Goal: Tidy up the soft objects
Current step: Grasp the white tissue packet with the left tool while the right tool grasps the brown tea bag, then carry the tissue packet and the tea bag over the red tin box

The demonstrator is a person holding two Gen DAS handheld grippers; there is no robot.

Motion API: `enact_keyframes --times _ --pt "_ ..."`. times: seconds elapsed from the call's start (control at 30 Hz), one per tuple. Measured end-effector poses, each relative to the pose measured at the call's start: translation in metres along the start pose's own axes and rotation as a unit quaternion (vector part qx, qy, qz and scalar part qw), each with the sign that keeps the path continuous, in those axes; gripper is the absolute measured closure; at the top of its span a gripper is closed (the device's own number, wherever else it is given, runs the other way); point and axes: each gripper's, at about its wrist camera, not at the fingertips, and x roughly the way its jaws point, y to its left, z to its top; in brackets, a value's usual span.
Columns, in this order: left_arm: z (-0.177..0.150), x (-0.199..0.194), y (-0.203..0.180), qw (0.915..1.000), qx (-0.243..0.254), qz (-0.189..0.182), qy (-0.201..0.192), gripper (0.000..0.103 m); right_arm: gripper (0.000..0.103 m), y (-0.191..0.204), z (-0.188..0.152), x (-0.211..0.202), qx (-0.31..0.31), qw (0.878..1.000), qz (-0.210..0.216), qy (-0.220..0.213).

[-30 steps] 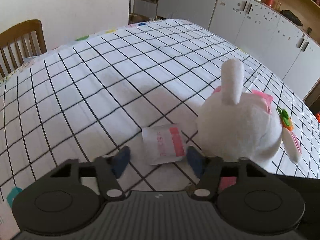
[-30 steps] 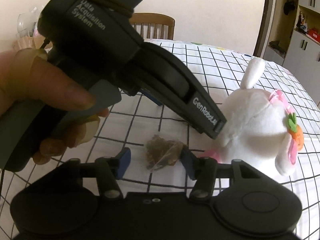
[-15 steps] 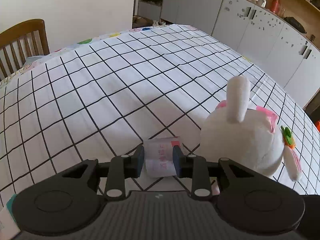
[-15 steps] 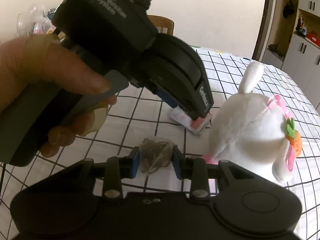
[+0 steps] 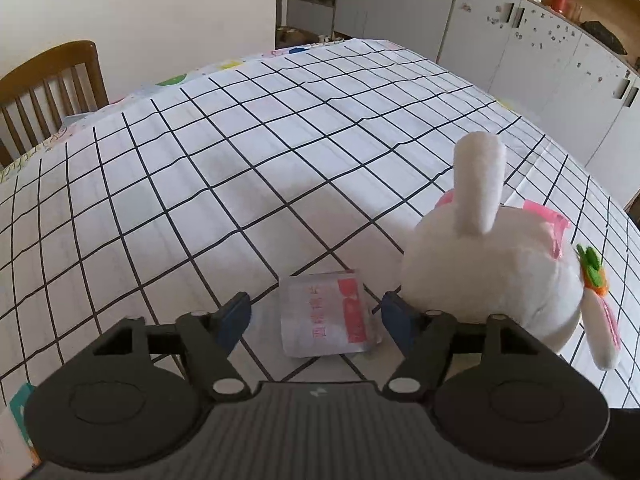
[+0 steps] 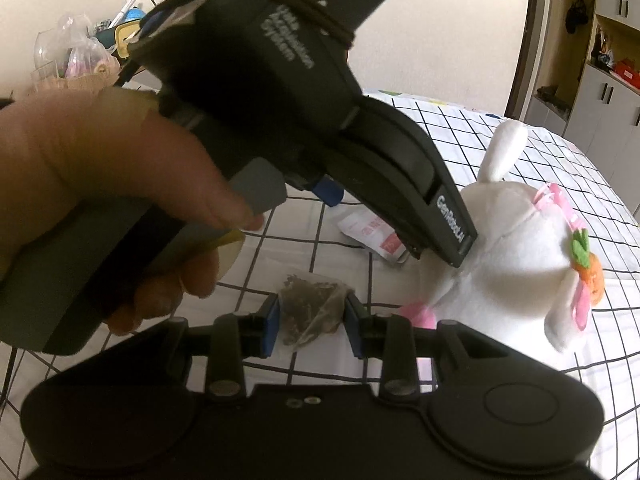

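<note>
A white plush rabbit (image 5: 488, 280) with a pink bow and a felt carrot sits on the checked tablecloth (image 5: 240, 140). Just left of it lies a small white and red packet (image 5: 320, 328). My left gripper (image 5: 315, 312) straddles that packet; its jaws are opening and the blue pads stand clear of it on both sides. In the right wrist view the packet (image 6: 364, 226) shows under the left tool, which a hand (image 6: 100, 184) holds. My right gripper (image 6: 310, 316) is shut on a clear pyramid sachet of dark leaves (image 6: 310, 304), close to the rabbit (image 6: 516, 248).
A wooden chair (image 5: 48, 88) stands at the table's far left edge. Grey cabinets (image 5: 520, 40) line the wall beyond the table. Bags and cups (image 6: 80, 56) crowd the far left in the right wrist view. The left tool fills the space above my right gripper.
The left jaws closed on the packet half a second ago and have since spread apart, leaving it on the cloth. The right jaws closed on the sachet and stay there.
</note>
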Motion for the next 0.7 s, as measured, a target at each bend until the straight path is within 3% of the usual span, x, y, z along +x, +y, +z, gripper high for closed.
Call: enact_keyframes --times 0.13,0.27,0.4,0.7 --pt "-0.003 -0.002 -0.006 0.9995 0.03 0.009 -0.004 0.054 0.069 0.001 -0.002 0.001 0.0 1.0 0.0 -0.001" --pt "-0.004 -0.002 -0.007 0.9991 0.041 0.012 -0.009 0.063 0.069 0.001 -0.002 0.002 -0.002 1.0 -0.001 -0.002" --pt "-0.005 -0.005 -0.003 0.9995 0.029 0.002 -0.012 0.066 0.07 0.002 -0.003 0.002 -0.003 1.0 -0.003 0.0" --pt "-0.011 -0.019 0.008 0.9998 0.004 0.005 -0.02 0.07 0.083 0.004 -0.003 -0.007 -0.006 1.0 0.0 -0.008"
